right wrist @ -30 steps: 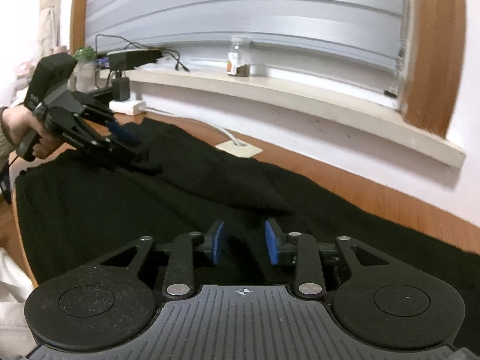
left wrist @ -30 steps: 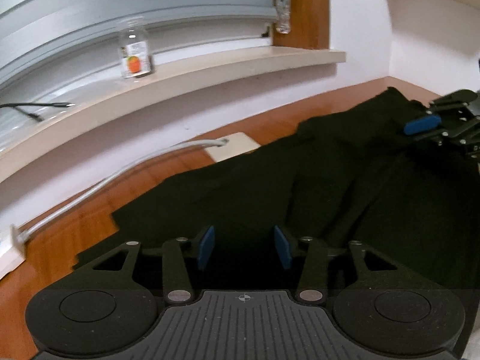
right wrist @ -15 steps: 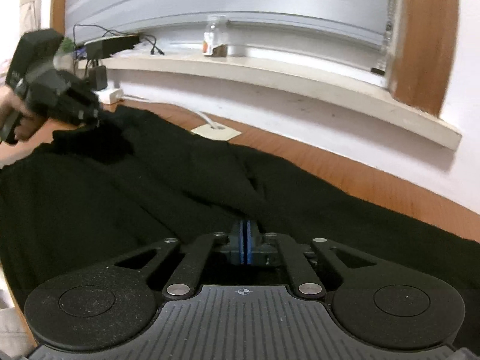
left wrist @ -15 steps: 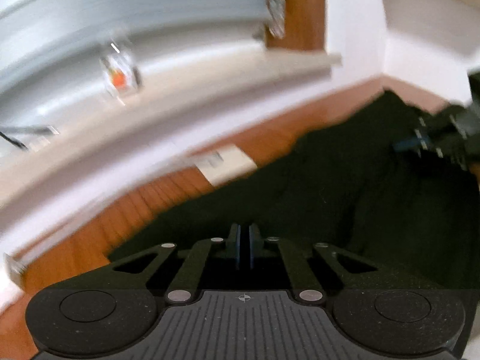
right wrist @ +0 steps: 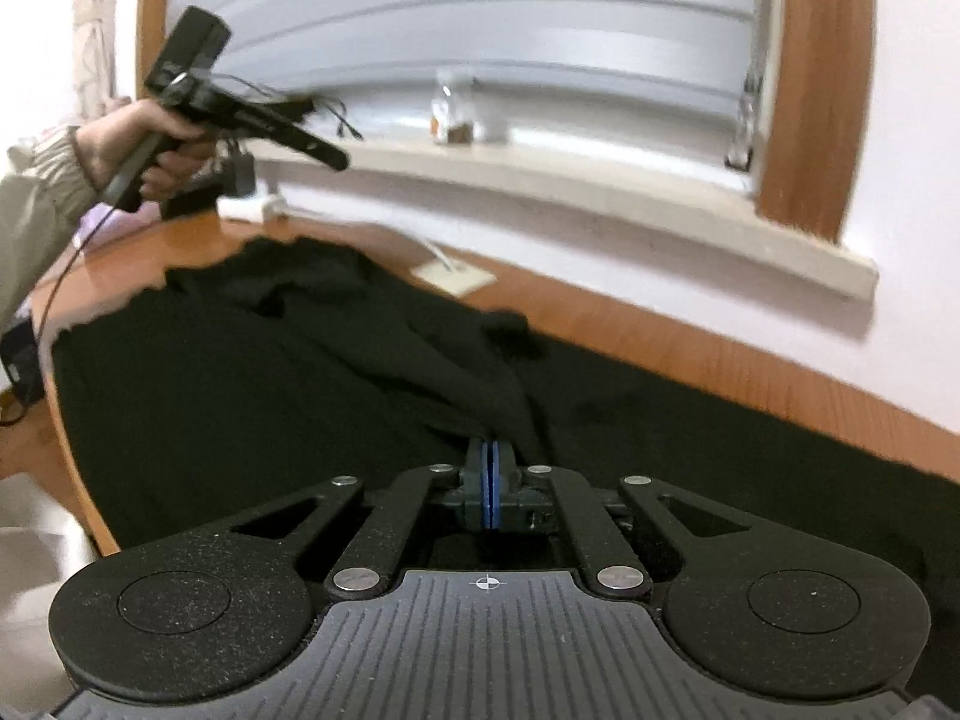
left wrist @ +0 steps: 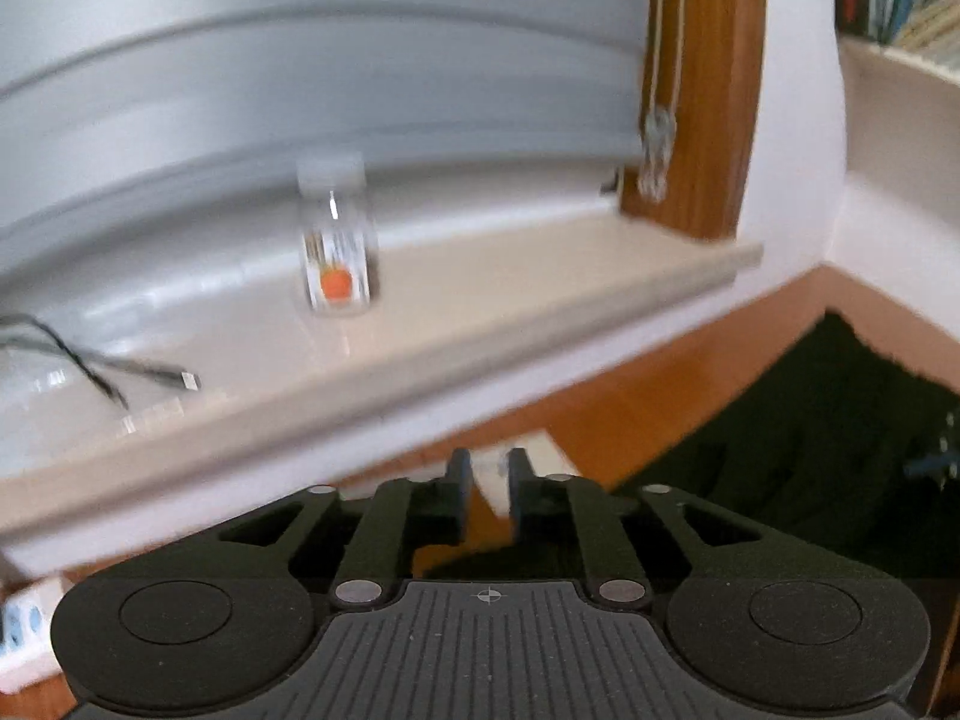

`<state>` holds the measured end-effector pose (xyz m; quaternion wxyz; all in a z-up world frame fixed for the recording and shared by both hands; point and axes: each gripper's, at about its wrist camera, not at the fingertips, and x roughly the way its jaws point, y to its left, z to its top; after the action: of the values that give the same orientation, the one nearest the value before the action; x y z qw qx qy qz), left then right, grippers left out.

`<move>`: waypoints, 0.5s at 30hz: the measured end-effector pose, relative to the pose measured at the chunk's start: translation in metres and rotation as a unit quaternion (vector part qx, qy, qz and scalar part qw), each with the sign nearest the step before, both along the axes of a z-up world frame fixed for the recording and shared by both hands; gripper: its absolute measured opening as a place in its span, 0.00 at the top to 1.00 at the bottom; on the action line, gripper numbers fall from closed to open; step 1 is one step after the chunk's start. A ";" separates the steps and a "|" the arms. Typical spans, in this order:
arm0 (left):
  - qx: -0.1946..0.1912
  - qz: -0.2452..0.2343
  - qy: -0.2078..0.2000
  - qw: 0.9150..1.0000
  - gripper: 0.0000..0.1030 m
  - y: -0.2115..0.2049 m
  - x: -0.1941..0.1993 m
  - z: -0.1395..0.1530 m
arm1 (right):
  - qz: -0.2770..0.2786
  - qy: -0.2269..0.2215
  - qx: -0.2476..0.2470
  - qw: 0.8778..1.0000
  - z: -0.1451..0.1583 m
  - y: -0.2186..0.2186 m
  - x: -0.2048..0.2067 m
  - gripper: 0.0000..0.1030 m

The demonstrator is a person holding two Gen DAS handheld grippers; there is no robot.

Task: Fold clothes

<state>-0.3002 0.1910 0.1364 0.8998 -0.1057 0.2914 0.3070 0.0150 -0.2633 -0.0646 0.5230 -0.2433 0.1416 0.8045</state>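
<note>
A black garment [right wrist: 240,396] lies spread over the wooden table [right wrist: 720,360]; its far edge shows at the right of the left wrist view [left wrist: 810,450]. My right gripper [right wrist: 489,480] is shut, blue pads together, and a raised ridge of the black cloth runs straight into its tips. My left gripper [left wrist: 486,480] is lifted above the table with its jaws opening. A narrow gap shows between them with nothing in it. In the right wrist view a person's hand [right wrist: 150,144] holds the left gripper [right wrist: 336,159] high at the upper left, apart from the cloth.
A window sill [left wrist: 540,324] runs along the wall, with a small jar [left wrist: 336,240] and loose cables [left wrist: 90,360] on it. A white square plate with a cable [right wrist: 453,276] lies on the table beyond the garment. The table's rounded edge [right wrist: 66,420] is at the left.
Both grippers shut from open. The left one then rose off the garment toward the sill, and its jaws parted a little. The right one stayed shut, with a cloth ridge at its tips.
</note>
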 end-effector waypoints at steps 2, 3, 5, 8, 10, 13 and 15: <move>-0.001 -0.001 0.007 1.000 0.78 -0.005 -0.008 -0.014 | -0.001 0.002 0.005 1.000 0.000 0.002 -0.002 0.92; -0.001 0.000 0.008 1.000 0.78 -0.008 -0.015 -0.020 | 0.001 0.004 0.009 1.000 0.002 0.003 -0.003 0.87; -0.005 0.000 0.010 1.000 0.78 -0.013 -0.031 -0.028 | 0.007 0.007 0.020 1.000 0.008 0.007 -0.011 0.79; -0.008 -0.006 0.018 1.000 0.62 -0.024 -0.048 -0.037 | 0.017 0.006 0.030 0.999 0.014 0.021 -0.029 0.65; -0.009 -0.014 0.020 1.000 0.57 -0.032 -0.055 -0.042 | 0.019 -0.004 0.025 0.999 0.013 0.034 -0.041 0.64; -0.012 -0.037 0.033 0.999 0.41 -0.042 -0.057 -0.050 | 0.018 -0.018 0.007 1.000 0.007 0.053 -0.053 0.59; -0.013 -0.055 0.040 0.998 0.41 -0.049 -0.057 -0.057 | 0.019 -0.029 -0.010 0.999 0.002 0.063 -0.058 0.51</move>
<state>-0.3573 0.1423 0.0791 0.9014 -0.0889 0.3365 0.2574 -0.0433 -0.2001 -0.0625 0.5091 -0.2742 0.1300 0.8054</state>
